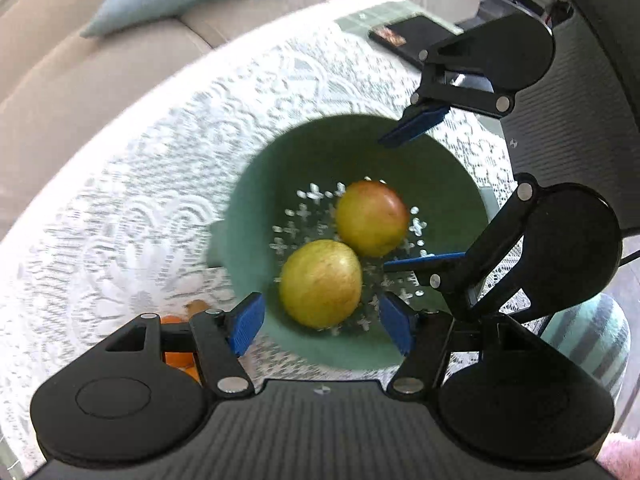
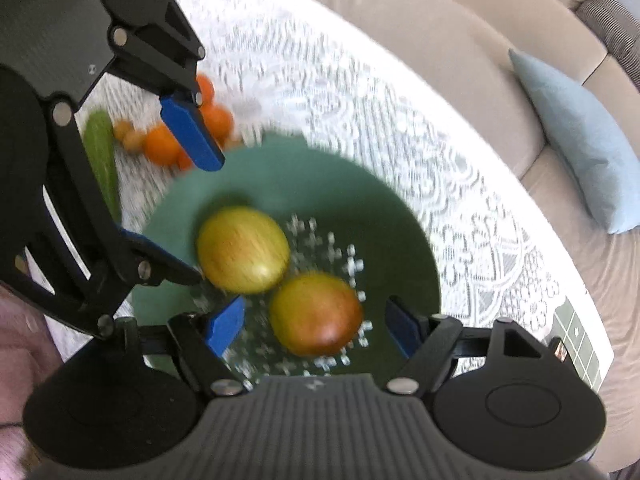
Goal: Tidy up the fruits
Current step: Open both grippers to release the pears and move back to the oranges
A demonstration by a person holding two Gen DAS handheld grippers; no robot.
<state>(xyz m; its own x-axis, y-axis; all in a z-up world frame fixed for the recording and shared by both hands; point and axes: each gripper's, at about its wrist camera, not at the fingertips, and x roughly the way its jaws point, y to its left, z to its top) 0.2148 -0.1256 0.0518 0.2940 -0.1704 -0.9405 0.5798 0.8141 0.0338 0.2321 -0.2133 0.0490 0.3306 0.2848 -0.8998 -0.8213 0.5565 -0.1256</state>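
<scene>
A green colander (image 1: 256,184) (image 2: 400,220) stands on the lace-covered table with two apples lying in it. One apple is yellow-green (image 1: 320,284) (image 2: 242,254); the other has a red blush (image 1: 372,216) (image 2: 316,314). My left gripper (image 1: 320,328) (image 2: 204,222) hangs open over the yellow-green apple, its blue pads clear of the fruit. My right gripper (image 2: 314,330) (image 1: 383,204) is open over the reddish apple, which it does not touch. The two grippers are close together over the colander. Both views are blurred.
Several oranges (image 2: 162,146) (image 1: 178,356), small yellow-orange fruits (image 2: 128,136) and a long green vegetable (image 2: 102,152) lie on the lace cloth (image 1: 120,200) beside the colander. A dark phone (image 1: 400,38) lies at the far edge. Behind are a beige sofa and a pale blue cushion (image 2: 580,136).
</scene>
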